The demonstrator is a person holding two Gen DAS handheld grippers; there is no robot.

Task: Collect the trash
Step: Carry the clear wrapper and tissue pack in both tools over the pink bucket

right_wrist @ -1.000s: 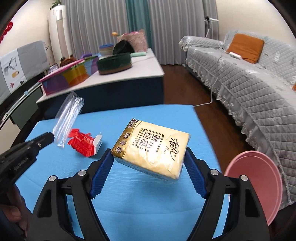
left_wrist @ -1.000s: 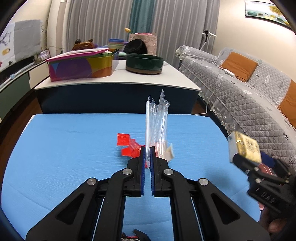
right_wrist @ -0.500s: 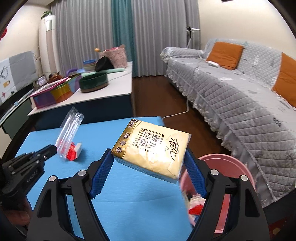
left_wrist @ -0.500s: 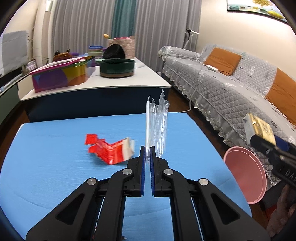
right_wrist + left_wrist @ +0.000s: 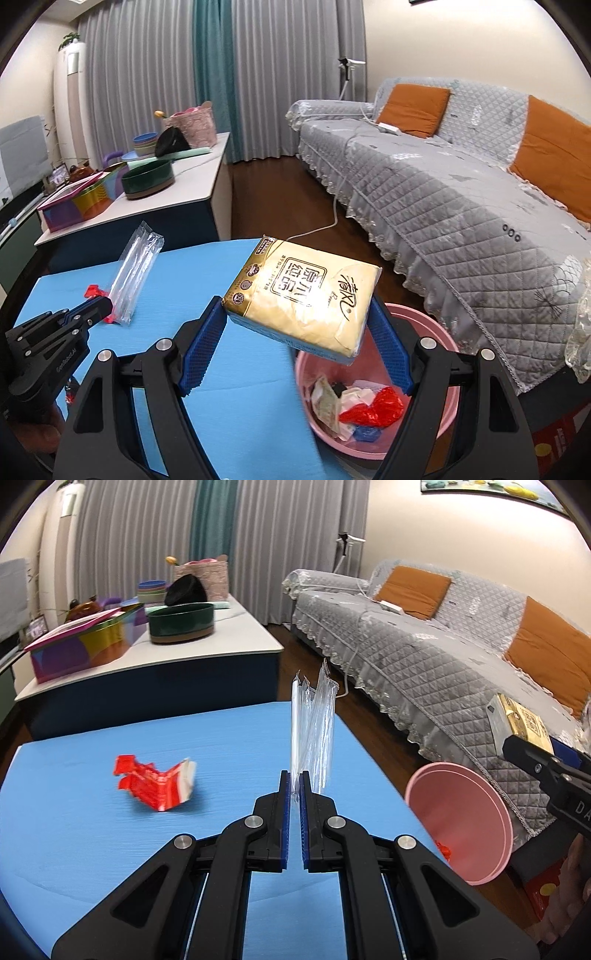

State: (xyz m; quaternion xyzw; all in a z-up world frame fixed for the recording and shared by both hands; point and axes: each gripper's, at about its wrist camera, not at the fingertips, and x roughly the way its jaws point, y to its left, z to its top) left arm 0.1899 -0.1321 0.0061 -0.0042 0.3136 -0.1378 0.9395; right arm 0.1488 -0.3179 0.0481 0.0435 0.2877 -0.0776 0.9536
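Left tool [image 5: 294,786]: clenched on the clear plastic wrapper [image 5: 314,731], which stands upright above the blue desk [image 5: 92,830].
Right tool [image 5: 295,332]: grasping the yellow tissue pack [image 5: 303,295], above the pink bin [image 5: 448,387] at the desk's right edge.
Red wrapper [image 5: 155,782]: lying on the desk, left.

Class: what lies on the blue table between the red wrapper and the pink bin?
Only bare blue table separates the red wrapper from the pink bin, as seen in the left wrist view.

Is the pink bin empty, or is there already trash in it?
Not empty: the pink bin already holds crumpled paper and a red wrapper at its bottom.
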